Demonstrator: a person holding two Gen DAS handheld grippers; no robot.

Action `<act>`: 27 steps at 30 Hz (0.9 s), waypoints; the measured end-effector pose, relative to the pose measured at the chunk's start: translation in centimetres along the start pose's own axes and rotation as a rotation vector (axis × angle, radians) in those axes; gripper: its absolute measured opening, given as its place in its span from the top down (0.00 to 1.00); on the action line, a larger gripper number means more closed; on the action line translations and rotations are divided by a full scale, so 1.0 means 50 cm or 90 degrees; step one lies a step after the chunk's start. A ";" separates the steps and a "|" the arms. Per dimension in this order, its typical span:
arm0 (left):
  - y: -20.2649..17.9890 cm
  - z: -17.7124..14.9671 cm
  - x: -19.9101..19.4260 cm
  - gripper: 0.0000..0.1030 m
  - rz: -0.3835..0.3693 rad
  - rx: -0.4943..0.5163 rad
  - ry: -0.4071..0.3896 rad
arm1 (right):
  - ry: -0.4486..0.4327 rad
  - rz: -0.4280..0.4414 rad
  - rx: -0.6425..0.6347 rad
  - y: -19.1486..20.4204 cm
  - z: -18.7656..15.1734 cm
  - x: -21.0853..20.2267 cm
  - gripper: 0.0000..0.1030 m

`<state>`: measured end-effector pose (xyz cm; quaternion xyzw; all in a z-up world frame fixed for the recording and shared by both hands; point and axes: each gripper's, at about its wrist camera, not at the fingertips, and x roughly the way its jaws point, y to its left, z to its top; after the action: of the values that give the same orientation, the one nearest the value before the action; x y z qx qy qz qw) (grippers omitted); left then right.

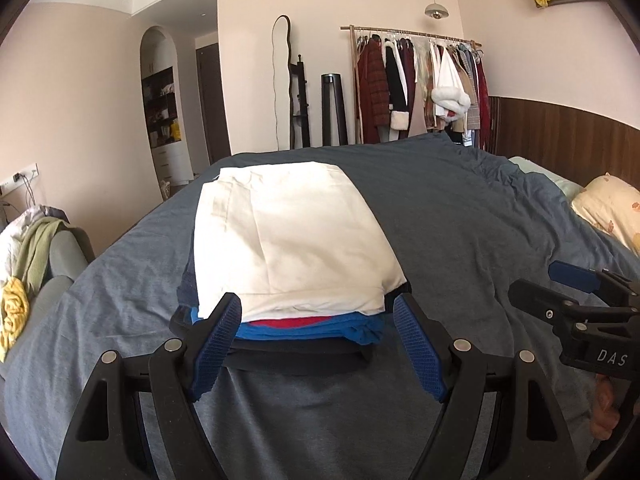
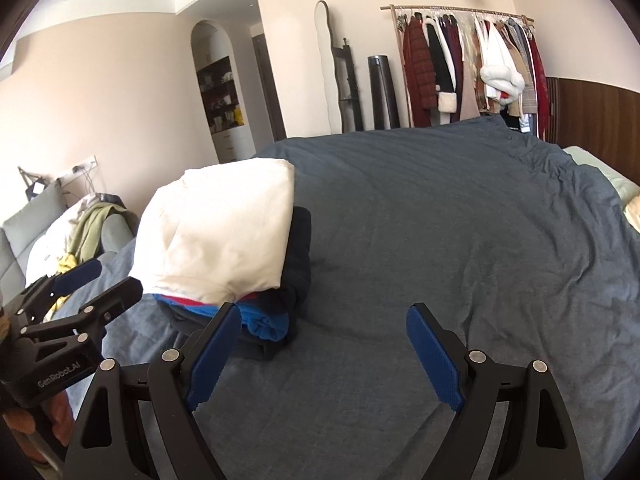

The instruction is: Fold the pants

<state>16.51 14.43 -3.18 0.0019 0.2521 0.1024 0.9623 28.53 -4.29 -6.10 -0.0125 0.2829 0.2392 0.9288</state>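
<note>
Lying on the grey bed cover [image 1: 460, 216], the folded white pants [image 1: 292, 240] top a stack w/ blue garment [image 1: 352, 330] and dark clothes [image 2: 300, 248]. Left gripper [image 1: 318, 344] jaws wide, nothing between; right gripper [image 2: 326, 350] jaws wide too, beside the stack.

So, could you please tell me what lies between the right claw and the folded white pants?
In the right wrist view, only blue garments stacked under the white pants lie beyond the open right claw, on the grey bedspread.
</note>
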 end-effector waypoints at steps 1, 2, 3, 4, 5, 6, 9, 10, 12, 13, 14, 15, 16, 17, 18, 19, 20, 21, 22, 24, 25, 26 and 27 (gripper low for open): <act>-0.001 -0.007 -0.005 0.24 -0.001 -0.006 -0.002 | -0.003 0.002 -0.003 -0.001 -0.008 -0.003 0.17; -0.003 -0.015 -0.014 0.24 0.000 -0.012 -0.004 | -0.006 0.005 -0.007 -0.003 -0.016 -0.008 0.17; -0.005 -0.025 -0.022 0.24 0.002 -0.014 -0.007 | -0.010 0.007 -0.009 -0.005 -0.022 -0.012 0.17; -0.008 -0.034 -0.034 0.24 0.006 -0.015 -0.011 | -0.015 0.007 -0.011 -0.006 -0.029 -0.020 0.17; -0.009 -0.043 -0.046 0.24 0.008 -0.014 -0.016 | -0.018 0.008 -0.013 -0.006 -0.036 -0.029 0.17; -0.013 -0.053 -0.064 0.24 0.011 -0.013 -0.024 | -0.021 0.013 -0.014 -0.006 -0.044 -0.039 0.17; -0.019 -0.067 -0.099 0.24 0.005 -0.014 -0.024 | -0.033 0.015 -0.022 -0.002 -0.060 -0.070 0.17; -0.021 -0.070 -0.109 0.23 0.003 -0.013 -0.022 | -0.035 0.013 -0.024 0.000 -0.065 -0.078 0.17; -0.024 -0.074 -0.129 0.23 0.002 -0.008 -0.020 | -0.039 0.016 -0.022 0.004 -0.076 -0.101 0.17; -0.024 -0.077 -0.141 0.22 0.001 -0.006 -0.020 | -0.039 0.014 -0.019 0.006 -0.080 -0.111 0.17; -0.025 -0.080 -0.150 0.22 0.001 -0.004 -0.021 | -0.042 0.012 -0.018 0.007 -0.085 -0.122 0.17; -0.025 -0.080 -0.160 0.22 0.001 -0.002 -0.021 | -0.044 0.010 -0.017 0.007 -0.089 -0.129 0.17; -0.027 -0.082 -0.172 0.22 0.001 -0.002 -0.023 | -0.047 0.005 -0.016 0.008 -0.094 -0.141 0.17; -0.027 -0.083 -0.181 0.22 0.000 -0.002 -0.025 | -0.050 0.000 -0.014 0.009 -0.099 -0.154 0.17; -0.028 -0.085 -0.193 0.21 0.000 -0.004 -0.029 | -0.052 -0.002 -0.013 0.009 -0.100 -0.160 0.17; -0.029 -0.088 -0.206 0.20 -0.004 -0.006 -0.033 | -0.052 -0.005 -0.014 0.010 -0.105 -0.172 0.17; -0.030 -0.090 -0.214 0.19 -0.005 -0.007 -0.036 | -0.052 -0.007 -0.016 0.011 -0.109 -0.181 0.17; -0.032 -0.093 -0.223 0.19 -0.006 -0.009 -0.038 | -0.052 -0.009 -0.018 0.012 -0.112 -0.191 0.17; -0.034 -0.096 -0.231 0.19 -0.008 -0.010 -0.038 | -0.054 -0.013 -0.021 0.013 -0.117 -0.201 0.17; -0.037 -0.101 -0.244 0.19 -0.013 -0.014 -0.040 | -0.057 -0.022 -0.027 0.015 -0.124 -0.220 0.17; -0.039 -0.104 -0.252 0.19 -0.018 -0.015 -0.040 | -0.059 -0.025 -0.030 0.016 -0.127 -0.227 0.17; -0.041 -0.107 -0.256 0.19 -0.021 -0.015 -0.041 | -0.061 -0.030 -0.033 0.017 -0.130 -0.236 0.17; -0.043 -0.110 -0.261 0.19 -0.024 -0.014 -0.042 | -0.062 -0.033 -0.035 0.018 -0.132 -0.242 0.17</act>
<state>3.13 9.49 -1.79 -0.0098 0.2193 0.0871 0.9717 15.91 -9.83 -5.12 -0.0336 0.2306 0.2231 0.9465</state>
